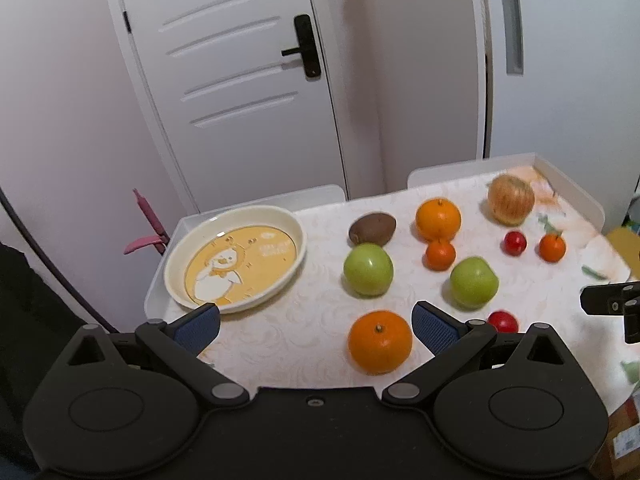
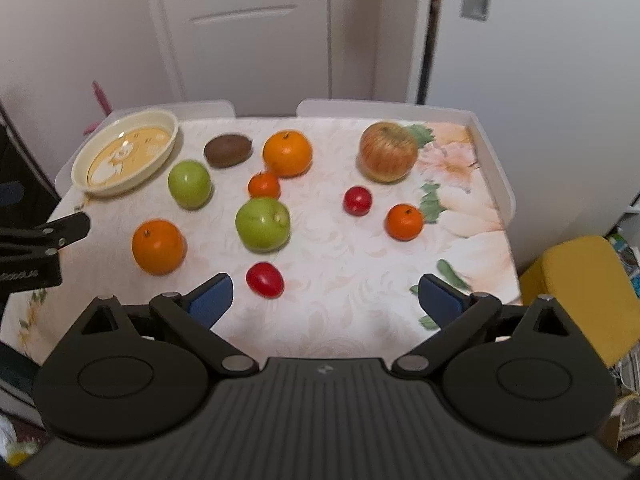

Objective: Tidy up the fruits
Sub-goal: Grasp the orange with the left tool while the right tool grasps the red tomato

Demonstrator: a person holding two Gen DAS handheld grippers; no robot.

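A cream plate with a yellow duck picture lies empty at the table's far left. Loose fruit is spread over the tablecloth: two green apples, a kiwi, a large orange near me, another orange, two small mandarins, two small red fruits and a red-yellow apple. My left gripper is open and empty, above the near edge just left of the large orange. My right gripper is open and empty, just right of the near red fruit.
The table has a raised white rim along its far and right sides. White doors stand behind it. A yellow stool is off the right side. A pink object stands left of the table.
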